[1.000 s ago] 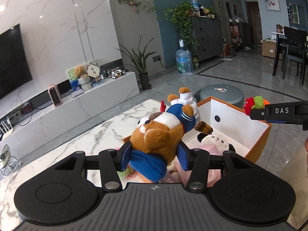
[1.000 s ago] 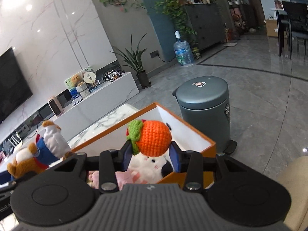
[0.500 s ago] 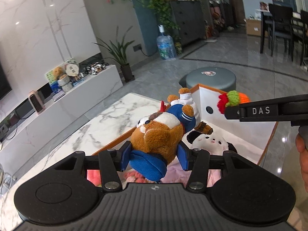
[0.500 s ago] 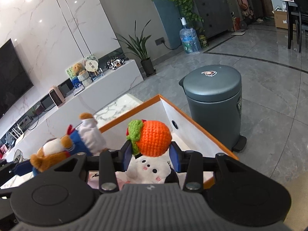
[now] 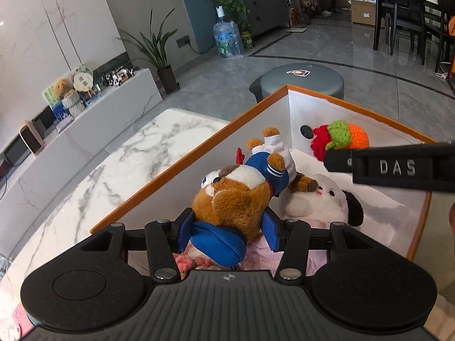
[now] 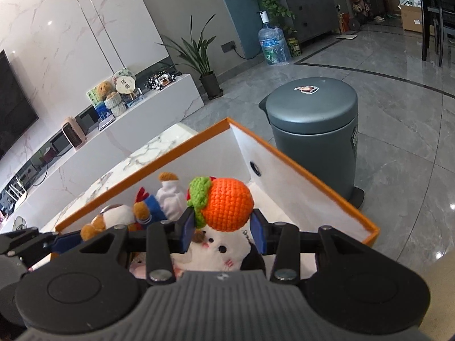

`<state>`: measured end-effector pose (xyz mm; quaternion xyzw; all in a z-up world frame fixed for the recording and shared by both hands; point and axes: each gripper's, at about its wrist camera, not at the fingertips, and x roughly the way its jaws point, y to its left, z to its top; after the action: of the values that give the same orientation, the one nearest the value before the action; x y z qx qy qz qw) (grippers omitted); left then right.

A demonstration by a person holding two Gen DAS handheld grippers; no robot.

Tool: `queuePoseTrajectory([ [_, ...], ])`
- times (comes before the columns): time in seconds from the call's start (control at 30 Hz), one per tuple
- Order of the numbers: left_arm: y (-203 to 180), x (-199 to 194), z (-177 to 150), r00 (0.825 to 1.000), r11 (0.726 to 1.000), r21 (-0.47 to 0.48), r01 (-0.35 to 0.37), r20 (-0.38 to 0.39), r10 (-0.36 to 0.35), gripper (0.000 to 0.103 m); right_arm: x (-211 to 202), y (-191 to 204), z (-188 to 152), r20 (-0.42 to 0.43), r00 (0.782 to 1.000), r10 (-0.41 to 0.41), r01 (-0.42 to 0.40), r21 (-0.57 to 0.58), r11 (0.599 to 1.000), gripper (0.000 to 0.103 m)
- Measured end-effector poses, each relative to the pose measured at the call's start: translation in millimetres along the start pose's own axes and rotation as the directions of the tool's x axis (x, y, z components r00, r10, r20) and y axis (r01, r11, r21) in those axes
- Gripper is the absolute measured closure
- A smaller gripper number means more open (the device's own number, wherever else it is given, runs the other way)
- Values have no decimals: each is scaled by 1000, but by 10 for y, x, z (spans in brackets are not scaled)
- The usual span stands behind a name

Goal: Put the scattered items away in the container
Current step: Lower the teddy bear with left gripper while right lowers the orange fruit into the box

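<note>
Left wrist view: your left gripper (image 5: 227, 228) is pinching the brown plush dog (image 5: 236, 196) in its blue outfit, holding it over the orange-rimmed box (image 5: 182, 167). A white plush (image 5: 318, 201) is lying in the box under it. Your right gripper is reaching in from the right.

Right wrist view: your right gripper (image 6: 223, 228) is pinching the orange crochet ball (image 6: 227, 204), hanging over the same box (image 6: 312, 170) above the white plush (image 6: 219, 248). The grey trash bin (image 6: 312, 130) is standing just beyond the box.
</note>
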<state>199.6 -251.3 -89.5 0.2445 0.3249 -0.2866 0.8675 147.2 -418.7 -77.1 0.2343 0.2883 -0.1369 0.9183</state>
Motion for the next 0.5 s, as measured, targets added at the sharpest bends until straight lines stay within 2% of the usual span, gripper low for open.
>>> queuePoseTrajectory([
  [0.23,37,-9,-8,1000,1000,-21,-2,8,2,37,45,48,-29,-15,1000,-5,5,-7,1000,58],
  [0.5,110,-212,-8,998,999,-39,-18,62,21,36,61,122,-37,-51,999,-2,0,-36,999,58],
])
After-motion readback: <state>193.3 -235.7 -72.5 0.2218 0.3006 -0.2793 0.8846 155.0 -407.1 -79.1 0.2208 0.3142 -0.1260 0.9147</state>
